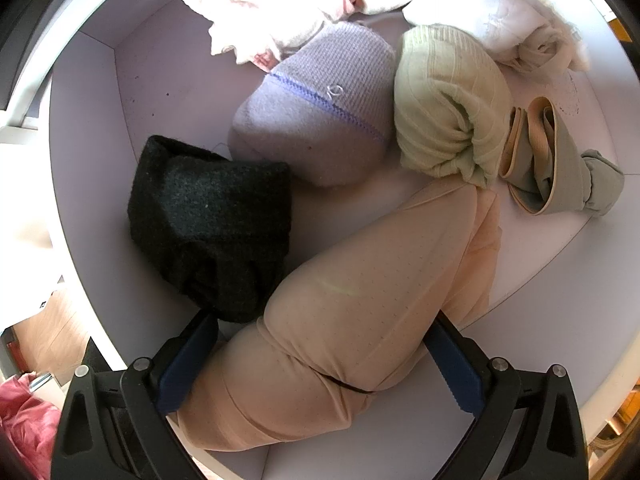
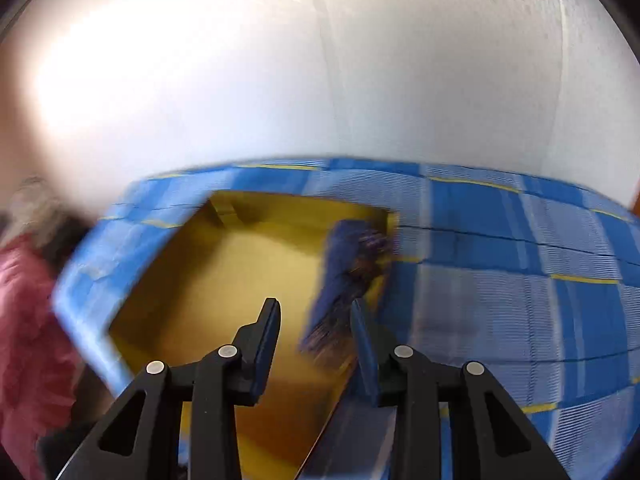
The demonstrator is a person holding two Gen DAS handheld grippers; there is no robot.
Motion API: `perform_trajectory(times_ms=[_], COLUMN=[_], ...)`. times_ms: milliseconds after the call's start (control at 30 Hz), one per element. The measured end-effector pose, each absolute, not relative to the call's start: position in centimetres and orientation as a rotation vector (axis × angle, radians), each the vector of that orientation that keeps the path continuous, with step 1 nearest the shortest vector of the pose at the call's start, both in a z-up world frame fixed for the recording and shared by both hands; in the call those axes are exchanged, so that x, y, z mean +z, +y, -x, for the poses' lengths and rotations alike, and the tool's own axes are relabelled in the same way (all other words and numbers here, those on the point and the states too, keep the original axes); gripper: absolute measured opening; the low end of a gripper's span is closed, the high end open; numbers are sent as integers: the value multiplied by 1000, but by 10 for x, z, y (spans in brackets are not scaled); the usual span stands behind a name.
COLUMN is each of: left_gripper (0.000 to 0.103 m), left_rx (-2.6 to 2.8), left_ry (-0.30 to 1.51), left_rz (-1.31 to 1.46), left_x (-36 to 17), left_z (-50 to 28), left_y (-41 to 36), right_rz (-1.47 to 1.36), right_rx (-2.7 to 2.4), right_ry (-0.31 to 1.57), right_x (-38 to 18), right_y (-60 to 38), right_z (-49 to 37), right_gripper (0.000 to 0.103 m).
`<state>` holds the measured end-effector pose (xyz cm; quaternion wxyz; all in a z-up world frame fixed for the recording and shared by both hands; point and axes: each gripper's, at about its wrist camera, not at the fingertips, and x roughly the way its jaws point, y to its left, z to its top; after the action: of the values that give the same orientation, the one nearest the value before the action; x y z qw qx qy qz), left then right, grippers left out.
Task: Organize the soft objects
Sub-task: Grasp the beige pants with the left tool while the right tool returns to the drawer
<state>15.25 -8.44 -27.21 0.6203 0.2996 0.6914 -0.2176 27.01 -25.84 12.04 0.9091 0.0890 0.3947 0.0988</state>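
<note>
Left wrist view has the left gripper (image 1: 320,364) clenched on a beige roll (image 1: 340,320) in the white bin (image 1: 92,140) — likely mid-pick, lift next — while the right gripper (image 2: 316,332) hangs released over a blue bundle (image 2: 344,280) in the yellow box (image 2: 160,292).

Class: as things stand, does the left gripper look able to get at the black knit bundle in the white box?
Probably not yet: the left gripper is occupied, straddling the beige bundle; the black knit bundle itself lies uncovered beside it.
</note>
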Motion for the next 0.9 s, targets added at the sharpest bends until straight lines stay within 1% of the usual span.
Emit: perform_trajectory(times_ms=[167, 333, 433, 600, 667, 767, 800, 900], left_gripper=[103, 103, 103, 102, 95, 89, 88, 84], left_rx=[-501, -490, -486, -485, -505, -525, -526, -531], left_ry=[1583, 1575, 1570, 1580, 1586, 1572, 1572, 1575], left_rz=[-682, -681, -683, -674, -663, -669, -667, -654], left_x=[-271, -269, -267, -266, -264, -259, -258, -255], left_z=[-151, -149, -147, -146, -146, -143, -143, -142], left_y=[-84, -82, -81, -80, -78, -80, -80, -80], right_rz=[-129, -18, 13, 171, 239, 269, 262, 303], right_rx=[470, 616, 633, 602, 541, 474, 465, 419], right_ry=[734, 763, 844, 1048, 1157, 1311, 1341, 1357], right_x=[116, 86, 52, -29, -64, -112, -124, -152], right_y=[-247, -225, -217, -195, -187, -182, -183, -181], right_z=[-183, -124, -112, -112, -118, -129, -131, -140], right_gripper=[36, 36, 36, 36, 36, 36, 36, 36])
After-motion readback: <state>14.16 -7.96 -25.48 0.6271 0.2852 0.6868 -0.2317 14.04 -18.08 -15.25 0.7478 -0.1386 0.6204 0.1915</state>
